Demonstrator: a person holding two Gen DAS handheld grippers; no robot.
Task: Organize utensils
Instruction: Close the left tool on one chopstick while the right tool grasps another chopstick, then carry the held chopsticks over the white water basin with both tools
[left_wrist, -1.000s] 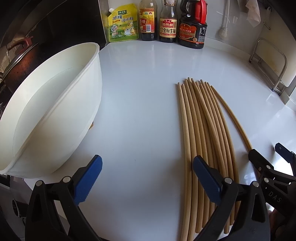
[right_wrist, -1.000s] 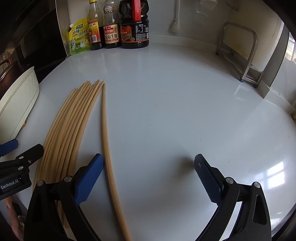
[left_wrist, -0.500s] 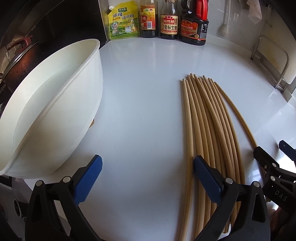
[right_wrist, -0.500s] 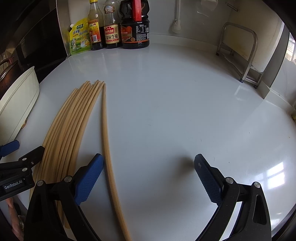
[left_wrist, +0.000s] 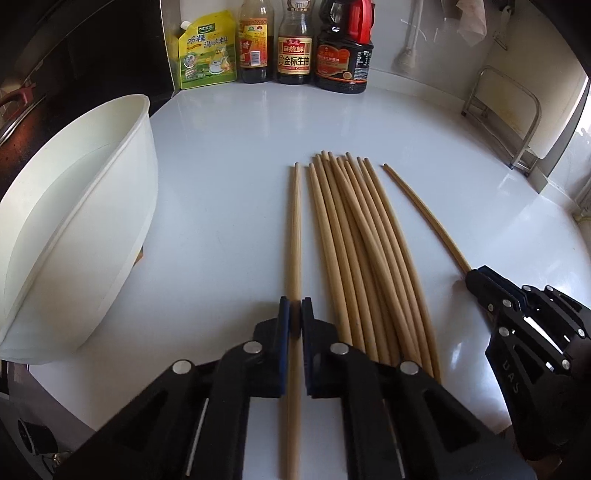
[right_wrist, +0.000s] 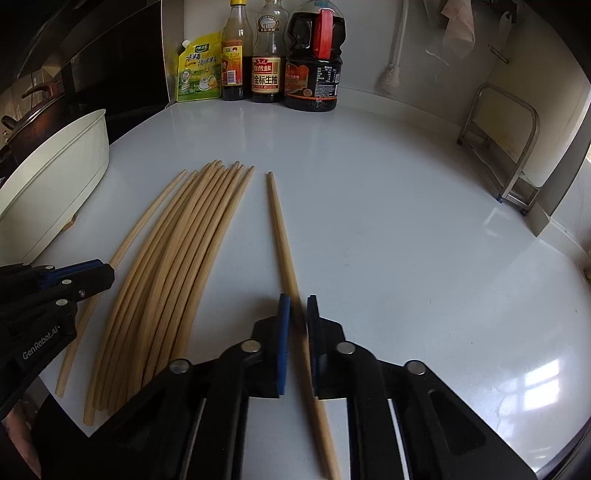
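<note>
Several long wooden chopsticks (left_wrist: 354, 240) lie in a bundle on the white counter (left_wrist: 229, 184). My left gripper (left_wrist: 294, 306) is closing its jaws, and the blue pads press on one chopstick (left_wrist: 295, 221) lying left of the bundle. In the right wrist view my right gripper (right_wrist: 298, 304) is closing too, pads tight on a single chopstick (right_wrist: 280, 229) right of the bundle (right_wrist: 184, 258). Each gripper shows in the other's view: the right gripper (left_wrist: 474, 278) on the far-right chopstick (left_wrist: 424, 214), the left gripper (right_wrist: 107, 271) on the far-left chopstick (right_wrist: 147, 218).
A large white bowl (left_wrist: 74, 221) stands at the left, near the counter's edge. Sauce bottles (left_wrist: 295, 44) and a yellow pouch (left_wrist: 207, 51) line the back wall. A metal rack (left_wrist: 517, 122) stands at the right. A dark pot (right_wrist: 33, 122) sits beyond the bowl (right_wrist: 55, 166).
Both grippers went from wide open to shut, each on one outer chopstick. Those two chopsticks now lie apart from the bundle, one on each side.
</note>
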